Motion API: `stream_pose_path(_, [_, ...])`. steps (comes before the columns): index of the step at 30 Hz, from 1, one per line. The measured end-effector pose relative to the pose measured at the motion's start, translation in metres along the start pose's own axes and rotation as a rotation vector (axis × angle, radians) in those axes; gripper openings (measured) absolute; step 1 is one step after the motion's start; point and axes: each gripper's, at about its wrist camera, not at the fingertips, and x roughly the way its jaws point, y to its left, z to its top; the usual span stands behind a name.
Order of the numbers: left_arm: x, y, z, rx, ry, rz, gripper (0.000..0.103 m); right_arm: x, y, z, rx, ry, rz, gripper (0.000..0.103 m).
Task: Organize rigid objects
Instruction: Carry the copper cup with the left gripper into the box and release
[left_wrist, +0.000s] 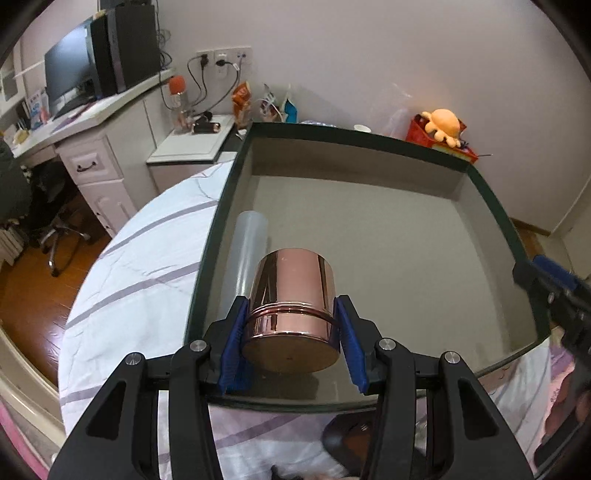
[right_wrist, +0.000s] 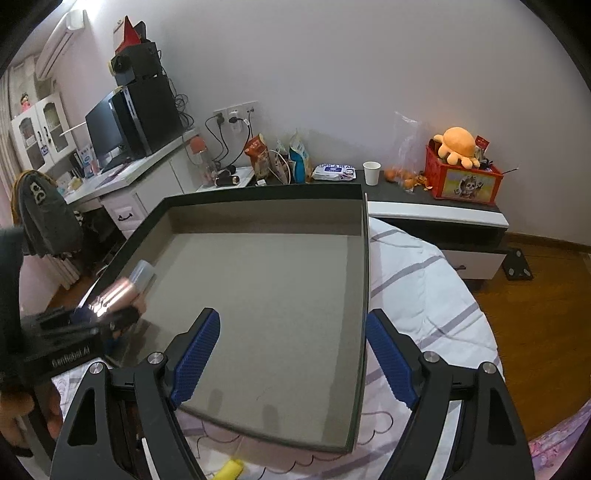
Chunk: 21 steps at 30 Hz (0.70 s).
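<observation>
1. Bed (left_wrist: 122, 280): striped white cover, left of and beneath the tray; floor lies beyond its rounded edge.
2. Clear tube (left_wrist: 247, 251): lies inside the tray along its left wall, just beside and partly behind the canister.
3. Left gripper (left_wrist: 291, 332): its blue pads are clamped on either side of the rose-gold canister (left_wrist: 295, 295), which is held tilted, base toward the camera, above the tray's near-left part.
4. Step in hand, as a judgement: carrying the canister into the tray for placement. The next move likely calls for lowering it onto the tray floor beside the tube, then releasing.
5. Tray (left_wrist: 491, 206): dark-rimmed, raised walls on the left, far and right sides; the near edge shows no tall wall. Its grey floor is open from centre to right, giving ample room; the left wall and the tube are the close obstacles.
6. Right gripper (right_wrist: 295, 354): pads well apart and holding nothing, hovering over the tray's near-right edge, with the right wall running close by its right pad.
</observation>
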Motion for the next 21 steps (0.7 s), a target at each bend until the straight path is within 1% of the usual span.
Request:
stream_pose_path(2, [-0.002, 0.000, -0.003, -0.003, 0.002, 0.005, 0.049, 0.000, 0.001, 0.002, -0.007, -0.006, 0.003, 0.083])
stream_pose_path(4, [-0.004, -0.003, -0.005, 0.011, -0.002, 0.027, 0.051, -0.001, 0.005, 0.003, -0.012, -0.008, 0.025, 0.083])
stream_pose_path(7, [-0.008, -0.001, -0.007, -0.001, -0.002, 0.012, 0.050, -0.001, 0.015, 0.005, -0.053, -0.009, 0.014, 0.083])
stream_pose_path(8, [-0.010, 0.000, -0.008, -0.004, -0.003, 0.010, 0.052, 0.000, 0.016, 0.005, -0.057, -0.007, 0.022, 0.083])
stream_pose_path(9, [-0.012, 0.000, -0.009, -0.004, -0.005, 0.020, 0.056, 0.001, 0.017, 0.005, -0.057, -0.003, 0.033, 0.083])
stream_pose_path(10, [-0.017, 0.000, -0.011, -0.003, -0.015, 0.017, 0.063, 0.002, 0.018, 0.005, -0.058, 0.005, 0.041, 0.083])
stream_pose_path(11, [-0.022, 0.000, -0.013, -0.005, -0.020, -0.005, 0.070, 0.002, 0.018, 0.005, -0.060, 0.009, 0.041, 0.083])
stream_pose_path(12, [-0.026, 0.000, -0.014, -0.009, -0.027, -0.019, 0.074, 0.002, 0.017, 0.005, -0.060, 0.010, 0.038, 0.083])
stream_pose_path(13, [-0.031, 0.000, -0.015, -0.015, -0.038, -0.015, 0.081, 0.002, 0.017, 0.005, -0.059, 0.011, 0.040, 0.083])
stream_pose_path(14, [-0.037, 0.001, -0.016, -0.010, -0.050, -0.002, 0.084, 0.003, 0.016, 0.005, -0.056, 0.015, 0.042, 0.083])
stream_pose_path(15, [-0.044, 0.001, -0.016, -0.005, -0.067, 0.000, 0.084, 0.003, 0.016, 0.004, -0.054, 0.018, 0.039, 0.083])
stream_pose_path(18, [-0.062, 0.011, -0.019, -0.013, -0.099, -0.014, 0.086, 0.001, 0.017, 0.003, -0.055, 0.021, 0.039, 0.083])
stream_pose_path(19, [-0.067, 0.014, -0.020, -0.019, -0.109, -0.010, 0.089, 0.000, 0.018, 0.002, -0.053, 0.023, 0.044, 0.083])
stream_pose_path(21, [-0.079, 0.023, -0.024, -0.030, -0.135, 0.022, 0.092, -0.002, 0.018, 0.001, -0.049, 0.025, 0.055, 0.083])
